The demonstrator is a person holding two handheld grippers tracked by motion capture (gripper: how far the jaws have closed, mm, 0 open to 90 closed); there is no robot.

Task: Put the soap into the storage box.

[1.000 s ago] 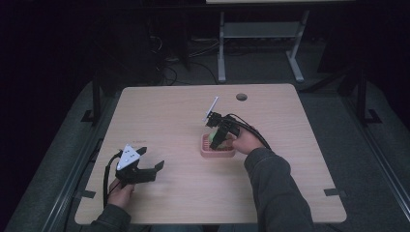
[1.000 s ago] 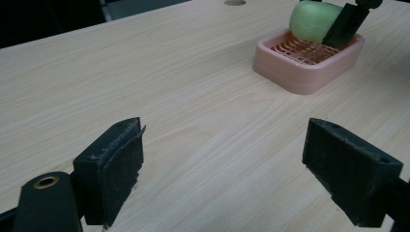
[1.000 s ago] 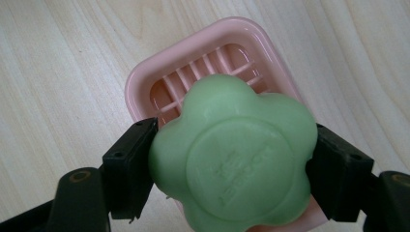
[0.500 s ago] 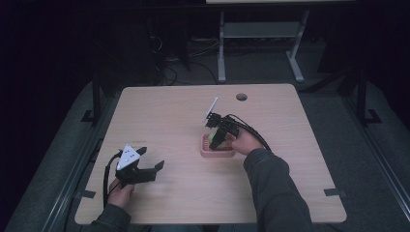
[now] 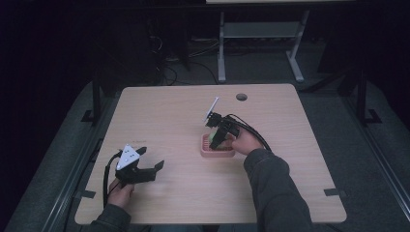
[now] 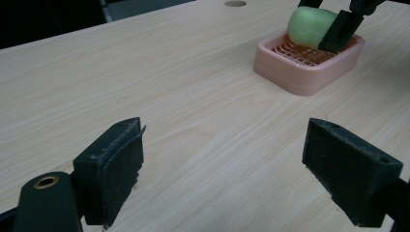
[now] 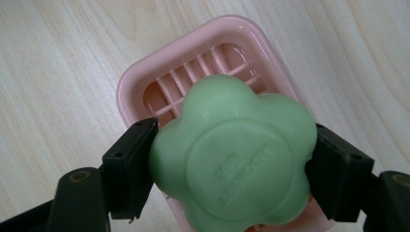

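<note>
The right gripper [image 7: 232, 164] has its jaws clamped on the flat sides of a green flower-shaped soap [image 7: 232, 159], holding it just over the pink soap dish [image 7: 193, 46] near the table's [image 5: 159, 111] centre, presumably to set it squarely on the slats. Off at about eight o'clock, the left gripper [image 6: 232, 169] waits with jaws apart, keeping clear.

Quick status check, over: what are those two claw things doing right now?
Right gripper shut on green flower-shaped soap, over pink slatted plastic soap dish. Left gripper open, empty. Nothing in the way.
</note>
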